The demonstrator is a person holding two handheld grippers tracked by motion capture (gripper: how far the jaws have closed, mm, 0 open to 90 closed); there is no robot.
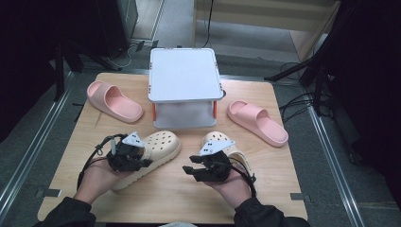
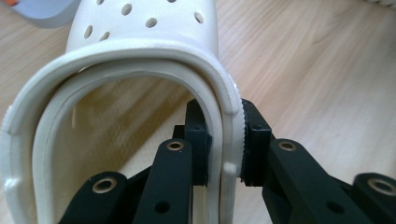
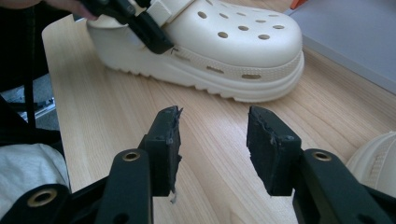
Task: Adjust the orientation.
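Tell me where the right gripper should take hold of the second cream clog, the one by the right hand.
Best bet: the clog by its heel-side collar wall, coming in from the person's side, one jaw inside the opening and one outside. The rim there is thin and upright, and the left gripper holds the other clog that way.

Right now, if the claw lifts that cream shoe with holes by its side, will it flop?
Probably not much: the cream clog has a thick sole, so it looks stiff. It may sag slightly where the left claw pinches its thin wall. Foam-like material suggests it is light.

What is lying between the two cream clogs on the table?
Only the right gripper, its jaws open over bare wood. The high view shows it between the left clog and the right clog.
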